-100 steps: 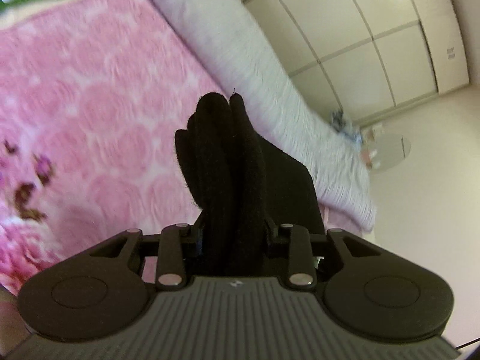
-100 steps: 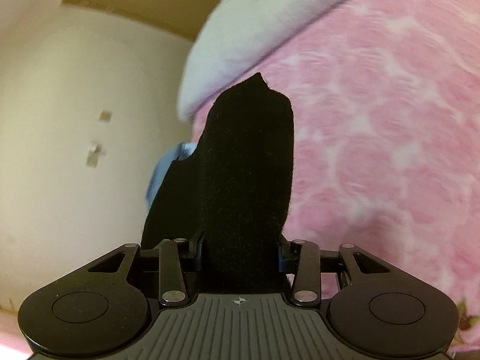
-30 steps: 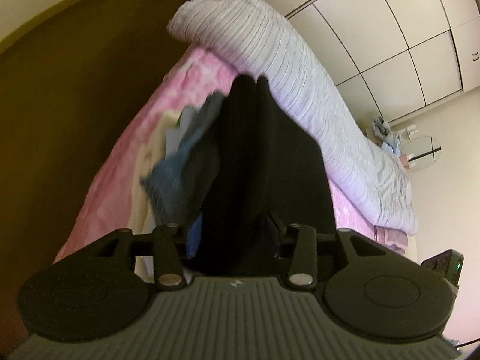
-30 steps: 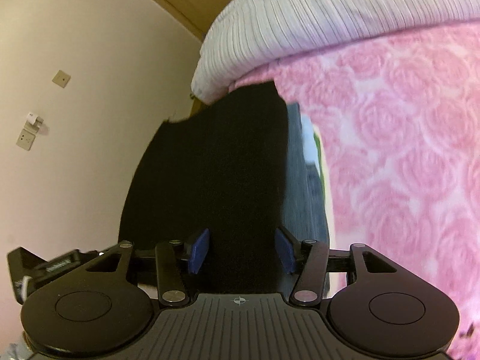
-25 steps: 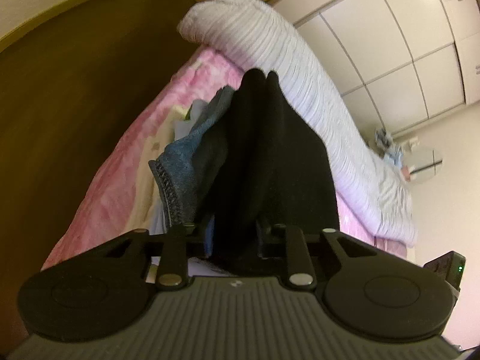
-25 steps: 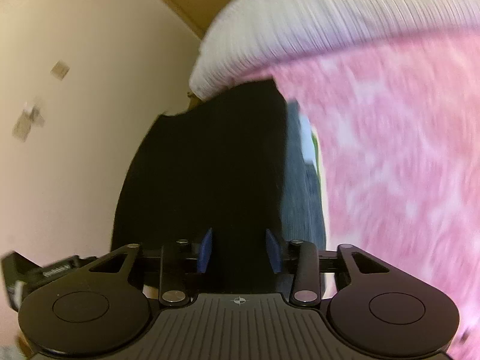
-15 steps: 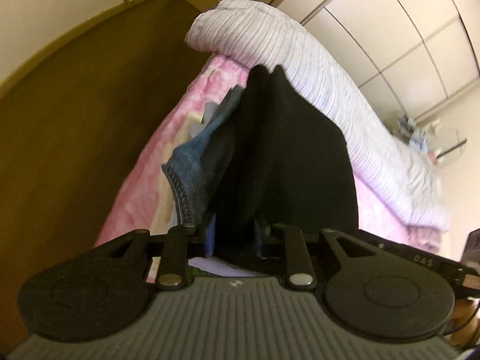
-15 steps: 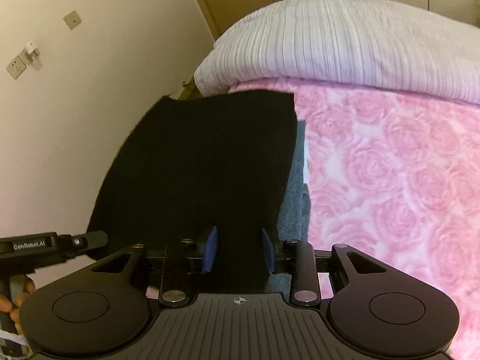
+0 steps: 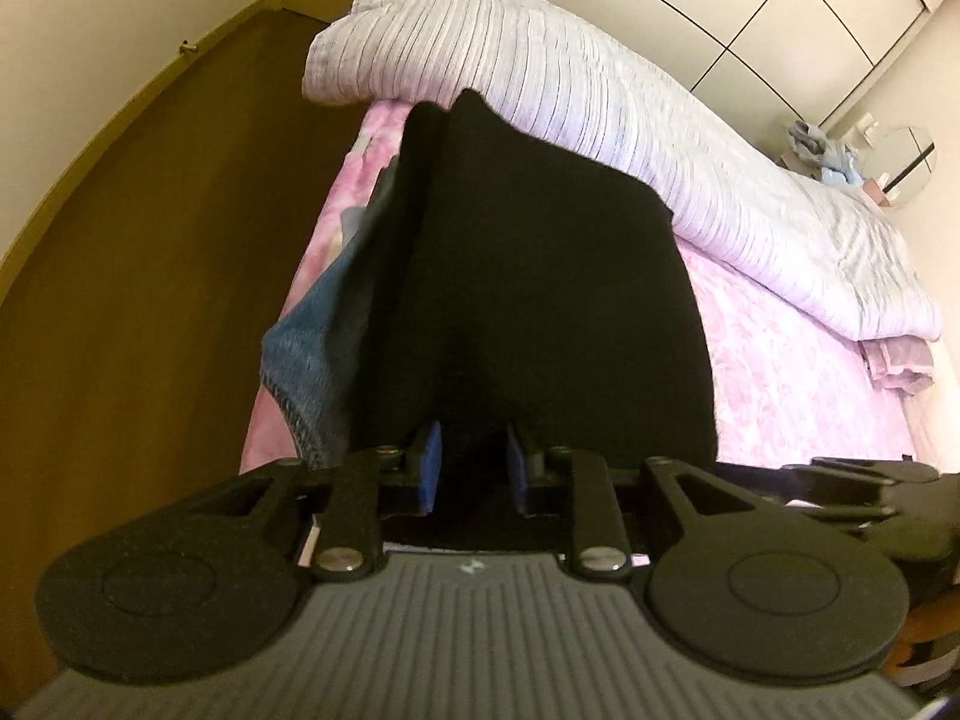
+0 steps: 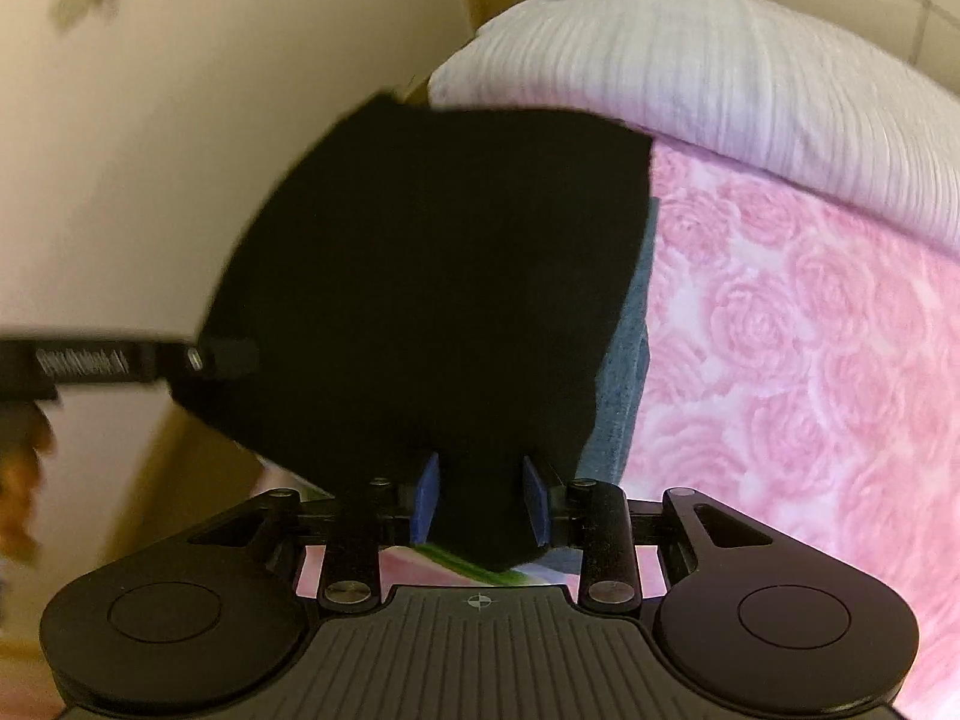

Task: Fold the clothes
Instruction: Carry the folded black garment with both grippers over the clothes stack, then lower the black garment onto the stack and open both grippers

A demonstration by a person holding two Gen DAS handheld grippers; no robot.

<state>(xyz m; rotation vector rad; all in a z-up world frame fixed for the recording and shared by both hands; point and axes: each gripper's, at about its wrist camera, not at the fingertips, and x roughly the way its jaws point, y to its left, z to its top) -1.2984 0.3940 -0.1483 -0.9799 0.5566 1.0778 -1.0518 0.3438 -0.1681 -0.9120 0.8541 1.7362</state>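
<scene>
Black garment (image 9: pixel 540 300), dark knit or fleece, hung bunched and forward of both tongs, above the near edge of the bed (image 9: pixel 810 360). It spread wider away from the tongs and narrowed to a gathered neck between each pair of pads. In my left wrist view it sat dead ahead with its fold ridge running away from me, toward the striped duvet (image 9: pixel 600 96).

My left tongs (image 9: pixel 471 468) had a pinch of the cloth between the blue pads (image 9: pixel 429 468); jaws were opening at that moment, and I could not tell whether the pads pressed the cloth. My right tongs (image 10: pixel 480 507) had a corner of the same garment (image 10: pixel 432 276) between their pads, jaws partly apart; grip likewise unclear, the cloth filled most of the gap.

A folded denim piece (image 9: pixel 312 354) lay on the pink rose bedspread (image 10: pixel 810 360) just beneath and left of the black cloth in the left view, right of it in the right view. I judged the coming move depended on that: the black garment was directly over the denim stack, both hands about equally near.

Writing: blurred white lettering on the other tongs' bar (image 10: pixel 81 360) in the right view, not readable. None elsewhere.
</scene>
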